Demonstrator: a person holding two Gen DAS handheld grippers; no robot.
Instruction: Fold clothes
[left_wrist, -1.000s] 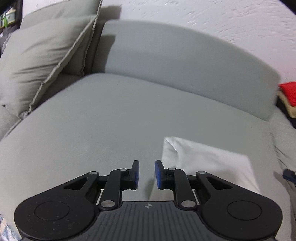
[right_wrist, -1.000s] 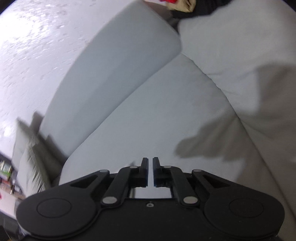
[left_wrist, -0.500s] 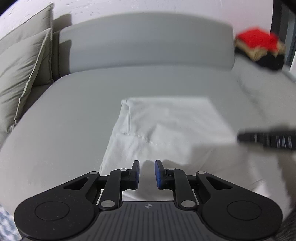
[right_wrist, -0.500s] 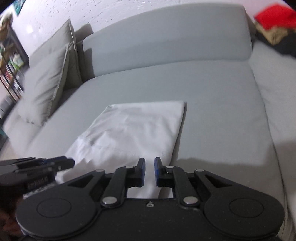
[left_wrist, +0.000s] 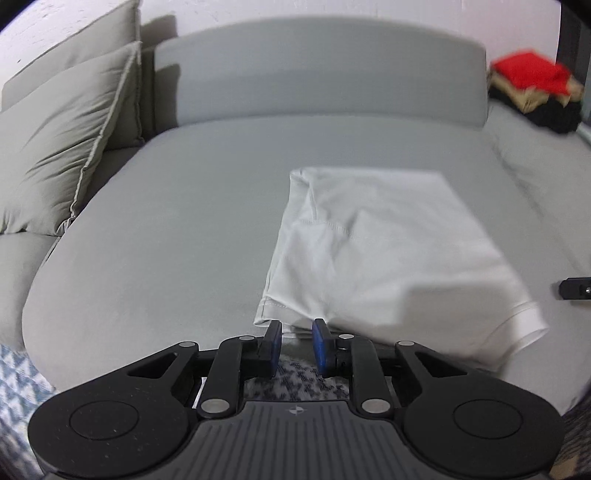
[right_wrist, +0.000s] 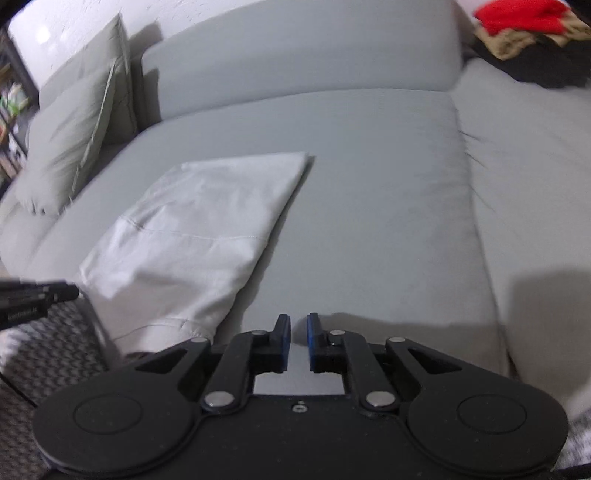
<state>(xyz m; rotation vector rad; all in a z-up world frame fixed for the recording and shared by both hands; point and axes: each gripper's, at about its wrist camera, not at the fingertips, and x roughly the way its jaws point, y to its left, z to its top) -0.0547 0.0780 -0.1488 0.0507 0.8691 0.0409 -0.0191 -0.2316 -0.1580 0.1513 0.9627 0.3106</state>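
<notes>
A white garment (left_wrist: 376, 240), folded into a long rectangle, lies flat on the grey sofa seat (left_wrist: 166, 221), its near end drooping over the front edge. My left gripper (left_wrist: 297, 328) hovers at that near-left corner, its blue pads a narrow gap apart with nothing between them. In the right wrist view the garment (right_wrist: 199, 229) lies to the left. My right gripper (right_wrist: 299, 325) is over bare seat (right_wrist: 369, 184) just right of the garment's near end, shut to a thin slit and empty. Each gripper's tip shows at the other view's edge: right gripper (left_wrist: 576, 289), left gripper (right_wrist: 37, 299).
Two grey cushions (left_wrist: 55, 147) lean at the sofa's left end. A pile of red, tan and black clothes (left_wrist: 532, 77) sits at the far right. A patterned rug (right_wrist: 48, 350) lies below the front edge. The backrest (right_wrist: 295, 62) rises behind the seat.
Both views have swung round and drawn back toward the sofa's front edge. The white garment now shows along its full length. The right gripper's roll has levelled out.
</notes>
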